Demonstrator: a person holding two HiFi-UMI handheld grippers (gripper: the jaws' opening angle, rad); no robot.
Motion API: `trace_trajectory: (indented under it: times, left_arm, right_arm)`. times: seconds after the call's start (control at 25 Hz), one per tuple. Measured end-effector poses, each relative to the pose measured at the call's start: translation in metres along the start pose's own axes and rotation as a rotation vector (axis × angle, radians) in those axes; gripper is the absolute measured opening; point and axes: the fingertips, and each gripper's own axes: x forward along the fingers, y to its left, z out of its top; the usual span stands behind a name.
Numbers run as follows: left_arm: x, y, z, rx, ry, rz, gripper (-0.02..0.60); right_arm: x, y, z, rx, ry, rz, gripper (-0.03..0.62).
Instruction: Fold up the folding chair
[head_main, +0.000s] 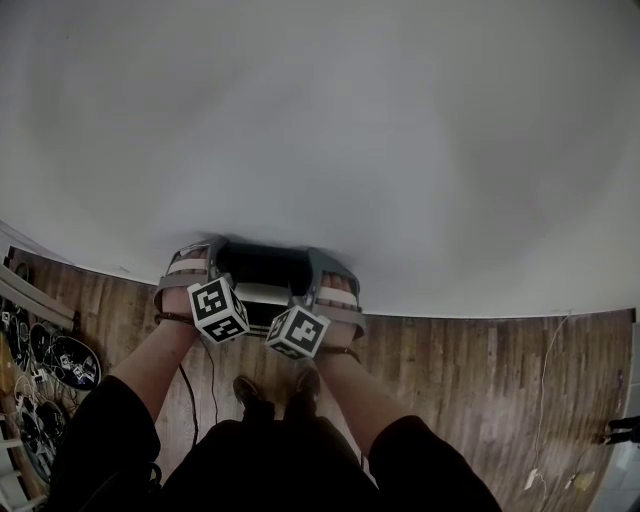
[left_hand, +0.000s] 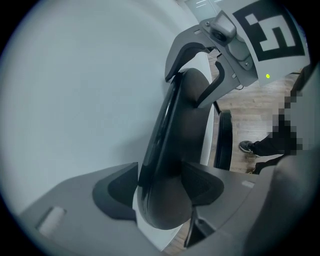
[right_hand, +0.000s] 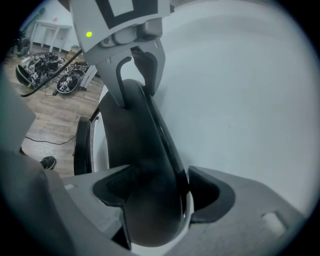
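Most of the head view is a white wall (head_main: 350, 120), which closes the far side. Its lower edge meets the wooden floor (head_main: 480, 380) right behind the chair. To the right the floor runs open up to the picture edge. To the left a heap of round dark discs (head_main: 65, 362) lies on the floor, well apart from the chair, and a thin cable (head_main: 195, 400) crosses the floor beside the person's left arm.

I count one folding chair (head_main: 262, 268), two claws, two marker cubes (head_main: 218, 310) near each other but apart, and two shoes (head_main: 250, 392) just on the near side of the chair.

The chair stands against the wall, between the wall and the person's feet. The left claw (head_main: 190, 258) sits at the left end of its upper edge, and the right claw (head_main: 335, 272) sits at the right end.

In the left gripper view the padded back (left_hand: 180, 125) fills the gap of the left claw (left_hand: 160, 185). One pad lies on the cushion and the other on the glossy side toward the wall, so this claw is pinching the back. The right claw (right_hand: 155, 190) pinches the same back (right_hand: 130, 130) in the same way.
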Motion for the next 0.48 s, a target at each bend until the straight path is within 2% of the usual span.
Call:
trace_trajectory:
  times: [0.24, 0.48]
  left_arm:
    - [-0.0031, 0.0029, 0.001, 0.004, -0.003, 0.03, 0.278]
    - [-0.0032, 0.002, 0.0009, 0.019, 0.025, 0.036, 0.276]
  right_arm:
    - [-0.0058, -0.003, 0.0022, -0.028, -0.039, -0.05, 0.327]
    - [-0.005, -0.002, 0.0009, -0.055, -0.066, -0.043, 0.327]
